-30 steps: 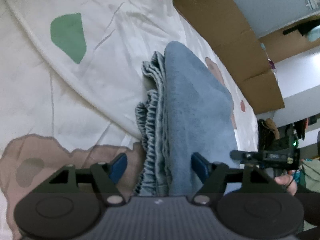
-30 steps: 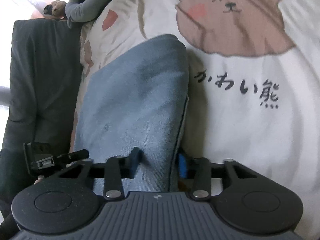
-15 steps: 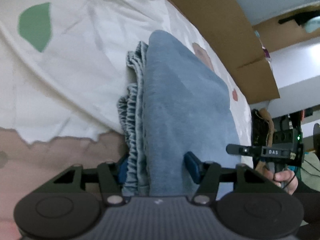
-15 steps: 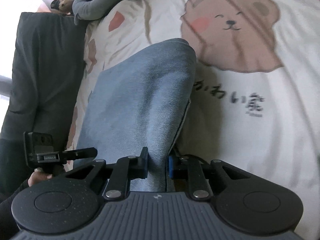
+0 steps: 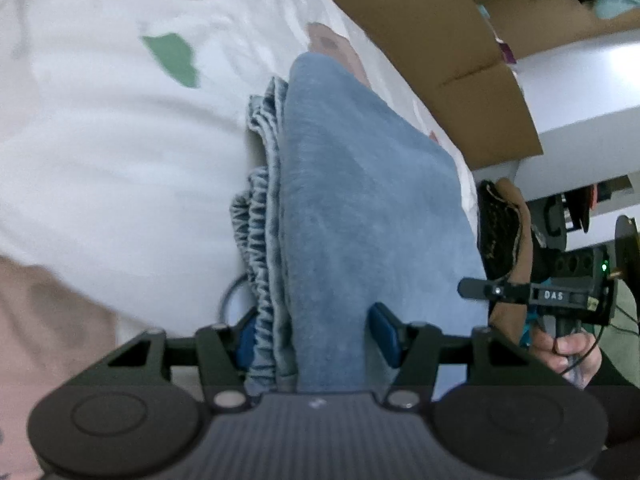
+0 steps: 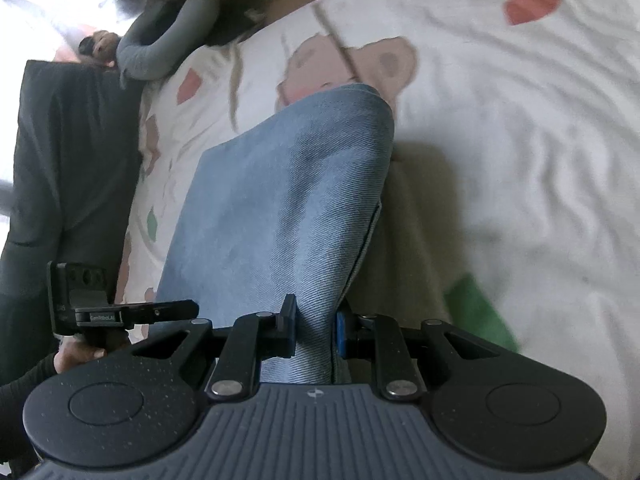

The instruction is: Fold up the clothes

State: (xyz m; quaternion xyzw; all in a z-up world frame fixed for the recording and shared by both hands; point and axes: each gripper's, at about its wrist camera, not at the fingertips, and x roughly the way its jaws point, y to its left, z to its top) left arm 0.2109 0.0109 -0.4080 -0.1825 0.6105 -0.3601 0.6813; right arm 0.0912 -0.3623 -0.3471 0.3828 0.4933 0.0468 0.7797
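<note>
Pointing steeply down, both grippers grip the folded blue jeans (image 5: 360,208) above the bed (image 5: 100,152). Left gripper (image 5: 316,340) fingers clamp the thick waistband end; right gripper (image 6: 314,330) fingers pinch narrow on the other end.

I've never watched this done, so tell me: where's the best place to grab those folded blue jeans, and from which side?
Grip the jeans at their near end, coming in from that end along their length. There the folded layers stack into a thick edge, gathered waistband included, that a claw can straddle. The left claw and right claw both pinch there already.
</note>
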